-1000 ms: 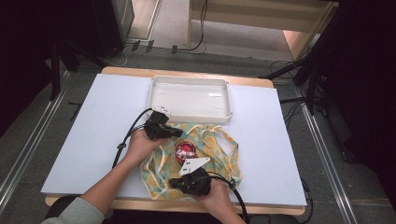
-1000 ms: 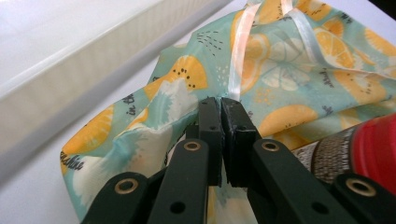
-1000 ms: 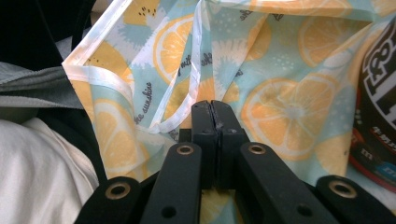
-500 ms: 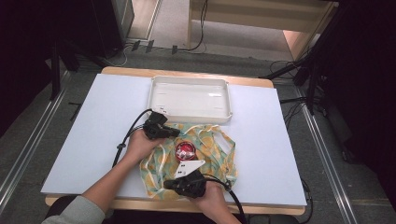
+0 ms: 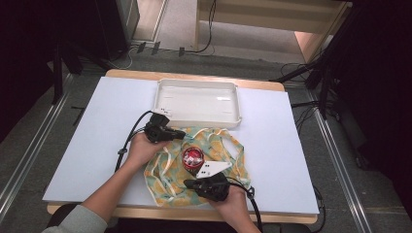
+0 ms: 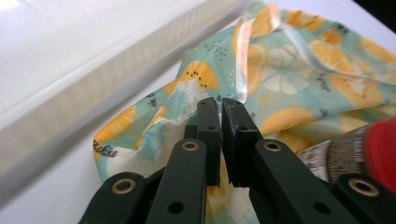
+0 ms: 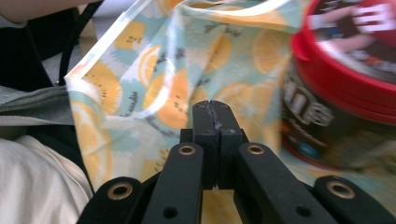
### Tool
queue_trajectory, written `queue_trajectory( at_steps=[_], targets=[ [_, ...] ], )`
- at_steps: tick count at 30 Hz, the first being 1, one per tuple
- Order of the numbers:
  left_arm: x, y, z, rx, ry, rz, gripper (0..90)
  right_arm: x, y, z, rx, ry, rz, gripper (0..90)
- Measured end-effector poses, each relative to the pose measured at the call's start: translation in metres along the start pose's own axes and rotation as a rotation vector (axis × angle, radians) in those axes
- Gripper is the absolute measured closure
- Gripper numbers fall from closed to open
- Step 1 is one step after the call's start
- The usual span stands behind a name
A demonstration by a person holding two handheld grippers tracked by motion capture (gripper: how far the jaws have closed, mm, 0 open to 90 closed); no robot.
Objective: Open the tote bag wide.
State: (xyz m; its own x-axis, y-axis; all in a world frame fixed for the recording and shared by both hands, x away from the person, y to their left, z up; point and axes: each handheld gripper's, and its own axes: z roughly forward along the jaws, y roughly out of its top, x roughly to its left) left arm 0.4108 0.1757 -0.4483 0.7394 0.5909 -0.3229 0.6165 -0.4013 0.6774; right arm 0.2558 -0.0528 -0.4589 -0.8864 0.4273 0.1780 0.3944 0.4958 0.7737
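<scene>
Pinching, right gripper [image 5: 194, 184]: at the near edge of the table, its jaws are pressed together on a fold of the fruit-print cloth [image 5: 219, 145]; in the right gripper view the fabric rises as a raised flap right behind the closed tips [image 7: 214, 109].
Right hand [image 5: 234, 203]: wrapped round the gripper body close to the table's front edge, cable trailing off beside it.
Cloth: spread in a rumpled patch on the white table top [image 5: 97, 126], teal with orange slices and a pale border, lying between the two grippers and reaching almost to the tray.
Tin [image 5: 193, 159]: a round dark tin with a red lid, standing upright on the middle of the cloth, just beyond the right gripper; in the right gripper view it sits close on the right [image 7: 345, 84].
Left gripper [image 5: 180, 134]: at the far left edge of the cloth, jaws all but closed with a thin slit between the pads; in the left gripper view the tips [image 6: 222, 107] sit at the cloth's edge, and I cannot tell whether fabric is caught in them.
Left hand [image 5: 141, 148]: holding that gripper, forearm coming in from the near left.
Tray [image 5: 167, 94]: white, shallow, rectangular, at the far side of the table just past the cloth.
</scene>
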Motion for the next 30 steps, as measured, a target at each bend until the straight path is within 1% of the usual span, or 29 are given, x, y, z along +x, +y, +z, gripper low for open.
queue_trajectory(
  at_steps=[1, 2, 3, 4, 5, 6, 7, 9, 10, 11, 12, 13, 14, 16, 17, 18, 20, 22, 25, 29, 30],
  targets=[
    [0.0, 0.0, 0.0, 0.0, 0.0, 0.0, 87.0, 0.0, 0.0, 0.0, 0.0, 0.0, 0.0, 90.0],
    [-0.002, 0.001, -0.002, -0.004, -0.004, 0.002, 86.9, -0.003, -0.001, -0.006, -0.01, -0.01, 0.011, 90.0],
    [-0.003, 0.001, -0.003, -0.005, -0.004, 0.004, 86.9, -0.003, -0.001, -0.006, -0.01, -0.01, 0.011, 90.0],
    [-0.007, 0.002, -0.006, -0.004, -0.006, 0.018, 86.8, -0.007, 0.0, -0.012, -0.02, -0.03, 0.016, 90.0],
    [-0.007, 0.002, -0.006, -0.004, -0.006, 0.018, 86.7, -0.009, 0.0, -0.014, -0.02, -0.037, 0.022, 90.0],
    [-0.01, 0.003, -0.008, -0.008, -0.007, 0.025, 86.6, -0.011, 0.001, -0.017, -0.023, -0.045, 0.018, 90.0],
    [-0.01, 0.003, -0.008, -0.008, -0.007, 0.025, 86.6, -0.011, 0.001, -0.017, -0.023, -0.045, 0.018, 90.0],
    [-0.013, 0.005, -0.011, -0.015, -0.015, 0.033, 86.6, -0.015, 0.001, -0.022, -0.028, -0.06, 0.021, 90.0],
    [-0.016, 0.006, -0.013, -0.014, -0.015, 0.037, 86.6, -0.019, 0.0, -0.024, -0.025, -0.07, 0.03, 90.0],
    [-0.016, 0.006, -0.013, -0.014, -0.015, 0.037, 86.5, -0.02, -0.001, -0.024, -0.018, -0.072, 0.033, 90.0],
    [-0.019, 0.007, -0.015, -0.018, -0.021, 0.041, 86.4, -0.021, -0.001, -0.022, -0.008, -0.066, 0.042, 90.0],
    [-0.019, 0.007, -0.015, -0.018, -0.021, 0.041, 86.4, -0.021, -0.001, -0.022, -0.008, -0.066, 0.042, 90.0],
    [-0.022, 0.008, -0.015, -0.016, -0.02, 0.046, 86.4, -0.023, -0.003, -0.018, 0.014, -0.058, 0.046, 90.0],
    [-0.022, 0.007, -0.013, -0.016, -0.021, 0.045, 86.4, -0.023, -0.003, -0.015, 0.02, -0.054, 0.051, 90.0],
    [-0.022, 0.007, -0.012, -0.008, -0.024, 0.044, 86.4, -0.023, -0.003, -0.012, 0.027, -0.054, 0.052, 90.0],
    [-0.022, 0.007, -0.01, -0.001, -0.023, 0.048, 86.3, -0.022, -0.003, -0.005, 0.04, -0.056, 0.051, 90.0],
    [-0.022, 0.007, -0.01, 0.004, -0.022, 0.05, 86.3, -0.021, -0.003, -0.003, 0.043, -0.055, 0.054, 90.0],
    [-0.022, 0.007, -0.01, 0.005, -0.024, 0.053, 86.1, -0.018, -0.002, 0.006, 0.052, -0.041, 0.045, 90.0],
    [-0.022, 0.006, -0.01, 0.002, -0.024, 0.054, 86.1, -0.015, -0.001, 0.012, 0.057, -0.044, 0.032, 90.0],
    [-0.023, 0.005, -0.009, -0.008, -0.033, 0.054, 86.0, -0.015, -0.001, 0.017, 0.062, -0.043, 0.033, 90.0],
    [-0.023, 0.005, -0.008, -0.005, -0.035, 0.05, 86.0, -0.014, -0.001, 0.021, 0.064, -0.045, 0.027, 90.0]
  ],
)
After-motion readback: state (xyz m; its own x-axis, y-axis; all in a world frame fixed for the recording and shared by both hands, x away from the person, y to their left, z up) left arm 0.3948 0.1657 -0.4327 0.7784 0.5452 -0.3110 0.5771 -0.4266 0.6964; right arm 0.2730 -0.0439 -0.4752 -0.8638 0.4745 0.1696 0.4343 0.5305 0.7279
